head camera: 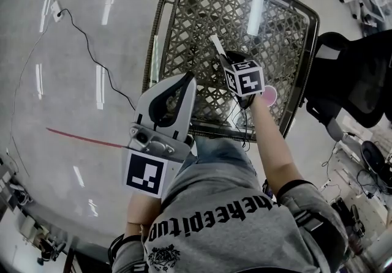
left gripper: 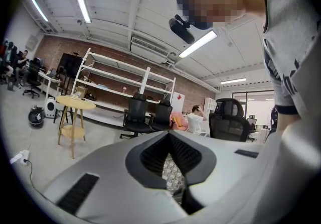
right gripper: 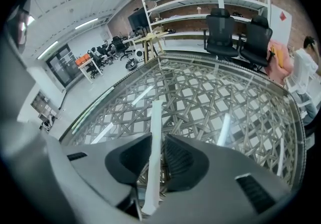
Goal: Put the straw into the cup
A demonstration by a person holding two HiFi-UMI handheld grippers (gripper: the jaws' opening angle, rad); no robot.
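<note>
Straw point(right gripper: 155, 117) points along right hand-held gripper point(right gripper: 158, 137).

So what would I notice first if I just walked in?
Probably the big woven table in the middle of the head view, with its shiny top. Over it, the right gripper holds a white straw between its jaws. A little pink cup peeks out beside that gripper, by the table's right edge.

Bright strip lights point(left gripper: 82, 1), floor point(head camera: 73, 39) glare, fisheye edges
</note>
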